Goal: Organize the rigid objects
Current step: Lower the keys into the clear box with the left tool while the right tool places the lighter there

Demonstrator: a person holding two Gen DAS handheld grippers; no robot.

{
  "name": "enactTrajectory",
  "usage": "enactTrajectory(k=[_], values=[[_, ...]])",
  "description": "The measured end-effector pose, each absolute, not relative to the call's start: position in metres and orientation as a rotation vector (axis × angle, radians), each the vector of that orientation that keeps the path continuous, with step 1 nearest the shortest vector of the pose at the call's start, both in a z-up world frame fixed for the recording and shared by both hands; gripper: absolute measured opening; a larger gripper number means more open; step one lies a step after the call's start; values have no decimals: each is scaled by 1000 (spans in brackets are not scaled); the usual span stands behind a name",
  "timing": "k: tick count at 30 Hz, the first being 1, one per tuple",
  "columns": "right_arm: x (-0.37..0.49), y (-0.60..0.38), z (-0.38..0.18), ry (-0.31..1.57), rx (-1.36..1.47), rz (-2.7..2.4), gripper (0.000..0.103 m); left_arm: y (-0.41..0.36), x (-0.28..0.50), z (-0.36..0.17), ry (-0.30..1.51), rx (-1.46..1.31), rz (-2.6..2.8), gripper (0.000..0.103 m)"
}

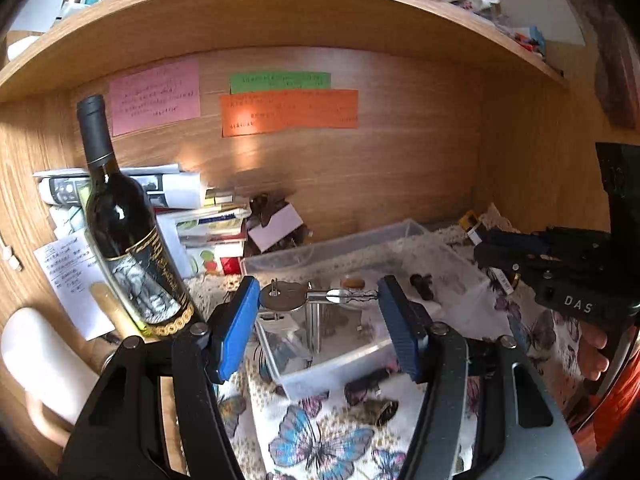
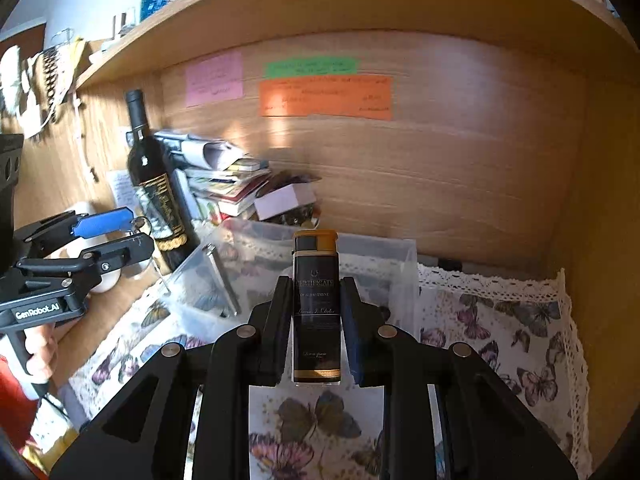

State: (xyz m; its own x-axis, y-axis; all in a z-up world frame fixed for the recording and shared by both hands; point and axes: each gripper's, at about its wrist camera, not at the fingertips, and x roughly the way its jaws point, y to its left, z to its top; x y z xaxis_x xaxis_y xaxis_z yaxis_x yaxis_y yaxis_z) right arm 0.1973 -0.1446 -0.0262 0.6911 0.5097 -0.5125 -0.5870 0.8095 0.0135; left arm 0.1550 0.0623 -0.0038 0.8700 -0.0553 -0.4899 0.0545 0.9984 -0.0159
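Observation:
My left gripper (image 1: 318, 298) is shut on a silver key (image 1: 296, 296), held crosswise between the blue pads over a clear plastic bin (image 1: 340, 364); it also shows in the right wrist view (image 2: 120, 226). My right gripper (image 2: 316, 312) is shut on a black and gold lighter (image 2: 316, 304) with "Certificate" printed on it, above the bin's (image 2: 408, 252) near rim. In the left view the right gripper (image 1: 516, 256) is at the right edge. Small dark objects (image 1: 368, 390) lie on the butterfly cloth (image 1: 320, 440) in front of the bin.
A dark wine bottle (image 1: 124, 224) stands at the left, next to stacked books and papers (image 1: 200, 216). A wooden back wall (image 1: 360, 168) with coloured notes and a shelf overhead enclose the space. Small items (image 1: 422, 284) lie inside the bin.

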Motion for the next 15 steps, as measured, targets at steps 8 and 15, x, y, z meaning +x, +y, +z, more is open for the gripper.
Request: enactTrajectory(k=[8,15], values=[[233,-131,-42,592,-152,586,22,67,188,-24,573,-34,-52,61],[263,-121,-69,684,-160,561,22,74,207,-52,653,-53,-50,61]])
